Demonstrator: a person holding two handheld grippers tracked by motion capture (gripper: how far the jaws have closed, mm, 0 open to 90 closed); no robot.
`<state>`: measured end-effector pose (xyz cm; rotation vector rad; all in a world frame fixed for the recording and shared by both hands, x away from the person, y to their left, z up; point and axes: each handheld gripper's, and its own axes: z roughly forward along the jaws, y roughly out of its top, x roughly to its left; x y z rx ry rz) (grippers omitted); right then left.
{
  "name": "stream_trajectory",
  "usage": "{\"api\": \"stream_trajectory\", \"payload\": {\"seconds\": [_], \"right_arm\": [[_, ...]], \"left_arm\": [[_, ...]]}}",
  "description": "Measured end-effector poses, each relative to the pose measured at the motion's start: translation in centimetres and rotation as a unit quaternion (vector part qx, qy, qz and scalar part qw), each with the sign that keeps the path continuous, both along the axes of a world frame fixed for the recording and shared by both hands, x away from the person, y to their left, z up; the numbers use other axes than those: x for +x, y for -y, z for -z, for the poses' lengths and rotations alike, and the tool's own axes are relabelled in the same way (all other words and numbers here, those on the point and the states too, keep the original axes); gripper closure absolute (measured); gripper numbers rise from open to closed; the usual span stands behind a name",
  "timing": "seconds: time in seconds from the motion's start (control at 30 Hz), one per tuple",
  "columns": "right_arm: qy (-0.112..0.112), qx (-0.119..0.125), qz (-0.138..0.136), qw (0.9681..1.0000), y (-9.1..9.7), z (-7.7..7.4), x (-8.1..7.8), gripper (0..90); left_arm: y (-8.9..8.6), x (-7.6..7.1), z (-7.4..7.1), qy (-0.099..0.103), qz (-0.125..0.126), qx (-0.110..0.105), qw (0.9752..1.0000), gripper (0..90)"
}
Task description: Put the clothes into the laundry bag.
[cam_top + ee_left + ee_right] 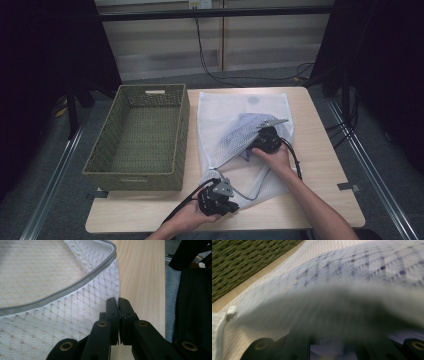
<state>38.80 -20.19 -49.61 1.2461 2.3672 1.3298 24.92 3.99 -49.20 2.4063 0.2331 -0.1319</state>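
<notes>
A white mesh laundry bag (235, 112) lies flat on the wooden table (322, 155), with a pale blue dotted garment (239, 131) inside it. My right gripper (257, 134) is pushed in among the mesh and the garment. In the right gripper view, blurred mesh (342, 302) covers its jaws, and blue cloth (324, 350) shows low between them. My left gripper (117, 305) is at the bag's near corner. Its jaws are pressed together at the mesh edge (113, 287), just below the grey zipper (75, 286). From above, the left gripper (234, 204) sits by the table's front edge.
An olive woven basket (135, 175) stands on the left half of the table beside the bag; its wall (242, 262) shows in the right gripper view. Bare wood (142, 277) runs right of the bag. Cables trail from both grippers.
</notes>
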Motion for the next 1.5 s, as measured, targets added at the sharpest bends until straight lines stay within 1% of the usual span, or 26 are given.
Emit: {"api": "stream_trajectory", "payload": {"seconds": [0.03,0.07,0.13,0.2,0.23,0.27,0.37,0.43,0.5,0.53,0.6,0.63,0.67,0.73,0.8,0.83,0.87,0.93,1.0,1.03,1.2,1.27,1.37,1.4,1.47,1.5], "right_arm": [[0.001,-0.003,-0.004,1.0000,0.1,-0.1,-0.2,71.6],[0.002,-0.003,-0.009,0.9999,0.3,-0.3,-0.5,69.5],[0.003,-0.003,-0.018,0.9998,0.7,-0.5,-1.0,68.4],[0.003,0.004,-0.023,0.9997,1.0,-0.7,-1.5,67.2],[0.005,0.006,-0.029,0.9995,1.3,-0.9,-1.7,67.2],[0.005,0.009,-0.033,0.9994,1.5,-1.1,-2.0,67.0],[0.011,0.012,-0.042,0.9990,2.0,-1.6,-2.8,67.3],[0.021,0.028,-0.048,0.9982,2.6,-2.2,-3.5,67.5],[0.029,0.037,-0.051,0.9976,3.1,-2.9,-4.0,67.5],[0.036,0.046,-0.050,0.9971,3.4,-3.4,-4.1,67.5],[0.047,0.063,-0.043,0.9960,4.0,-4.4,-4.4,67.4],[0.051,0.067,-0.039,0.9956,4.2,-4.7,-4.4,67.3],[0.059,0.070,-0.040,0.9950,4.6,-5.1,-4.4,66.6],[0.062,0.071,-0.041,0.9947,4.9,-5.5,-4.5,64.6],[0.068,0.076,-0.039,0.9940,5.4,-5.9,-4.3,61.6],[0.071,0.078,-0.040,0.9936,5.5,-6.0,-4.2,60.7],[0.073,0.079,-0.040,0.9933,5.6,-6.1,-4.1,60.0],[0.077,0.080,-0.043,0.9929,5.7,-6.4,-3.9,56.8],[0.080,0.075,-0.044,0.9930,5.5,-6.6,-3.6,54.3],[0.080,0.075,-0.045,0.9929,5.4,-6.6,-3.4,53.4],[0.077,0.066,-0.062,0.9929,4.2,-6.7,-2.5,47.1],[0.083,0.055,-0.070,0.9926,3.9,-6.8,-2.2,44.5],[0.098,0.061,-0.069,0.9909,3.8,-6.8,-1.7,43.3],[0.102,0.072,-0.068,0.9899,3.9,-6.7,-1.6,43.4],[0.095,0.062,-0.067,0.9913,3.7,-6.5,-1.2,43.0],[0.093,0.060,-0.070,0.9914,3.7,-6.3,-1.1,43.4]], "left_arm": [[0.0,0.0,0.0,-0.001,0.001,0.000,1.0000,87.6],[0.1,-0.1,0.2,-0.004,-0.007,-0.015,0.9999,87.5],[0.0,0.0,0.2,-0.010,-0.005,-0.015,0.9998,87.4],[-0.1,0.1,-0.1,-0.004,0.001,0.005,1.0000,87.5],[0.0,0.1,-0.1,-0.005,0.002,0.004,1.0000,87.4],[0.0,0.1,0.1,-0.006,0.000,-0.006,1.0000,87.4],[0.0,0.1,0.0,-0.006,0.002,0.001,1.0000,87.5],[0.1,-0.1,0.1,-0.004,-0.005,-0.007,1.0000,87.5],[0.2,-0.2,0.0,0.011,0.000,-0.004,0.9999,87.4],[0.2,-0.3,0.1,0.012,0.000,-0.008,0.9999,86.9],[0.2,-0.3,0.0,0.014,0.003,-0.001,0.9999,86.8],[0.2,-0.3,0.1,0.011,0.000,-0.010,0.9999,86.8],[0.2,-0.3,0.1,0.011,-0.001,-0.011,0.9999,86.8],[0.2,-0.3,0.0,0.015,0.002,-0.005,0.9999,86.8],[0.2,-0.3,0.1,0.010,-0.001,-0.012,0.9999,86.8],[0.1,-0.1,0.0,0.002,0.005,-0.005,1.0000,86.8],[0.1,-0.2,0.2,0.005,-0.002,-0.012,0.9999,86.9],[0.1,-0.1,0.2,0.004,-0.002,-0.012,0.9999,86.9],[0.1,-0.1,0.1,-0.001,-0.001,-0.006,1.0000,86.9],[0.1,0.0,0.1,-0.005,0.000,-0.012,0.9999,86.9],[0.1,0.0,0.1,-0.003,-0.002,-0.011,0.9999,86.9],[0.1,0.0,0.1,0.002,0.000,-0.008,1.0000,86.9],[0.1,0.0,0.2,-0.003,-0.002,-0.012,0.9999,86.9],[0.1,0.0,0.2,-0.003,-0.002,-0.012,0.9999,86.8],[0.1,-0.1,0.2,-0.002,-0.001,-0.012,0.9999,86.9],[0.1,-0.1,0.2,0.006,-0.001,-0.012,0.9999,86.8]]}}
